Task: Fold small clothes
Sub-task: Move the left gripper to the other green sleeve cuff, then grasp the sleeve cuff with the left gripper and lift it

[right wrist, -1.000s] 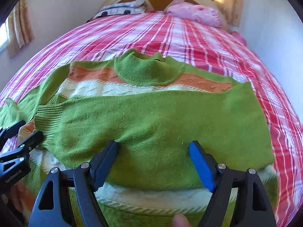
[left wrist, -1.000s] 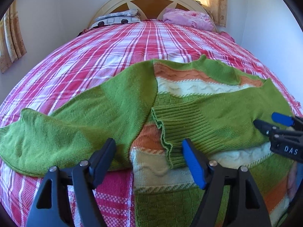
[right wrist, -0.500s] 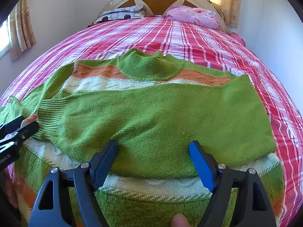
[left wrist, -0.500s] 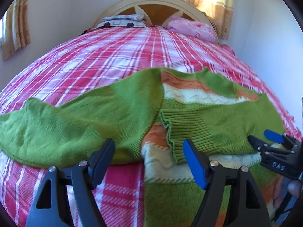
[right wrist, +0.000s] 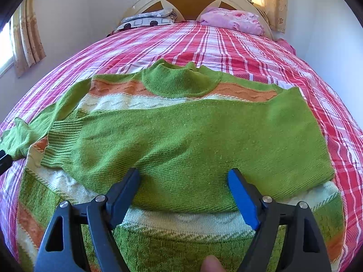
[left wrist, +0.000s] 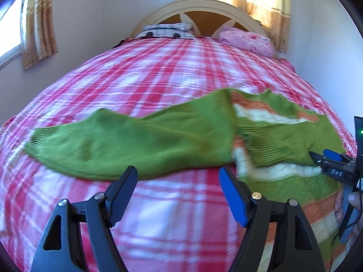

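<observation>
Our left gripper (left wrist: pixel 177 192), jaws wide and empty, is nearer the unfolded sleeve (left wrist: pixel 127 145). The sleeve runs sideways, away from the sweater (right wrist: pixel 181 140) body.

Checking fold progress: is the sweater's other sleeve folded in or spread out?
Spread out. The unfolded sleeve lies flat across the plaid bedspread, away from the sweater body.

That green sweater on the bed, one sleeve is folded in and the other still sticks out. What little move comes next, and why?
Probably the left gripper, open and empty, should reach the cuff of the outstretched sleeve and pinch it. The other sleeve already lies across the sweater, so this one seems the one left to fold.
</observation>
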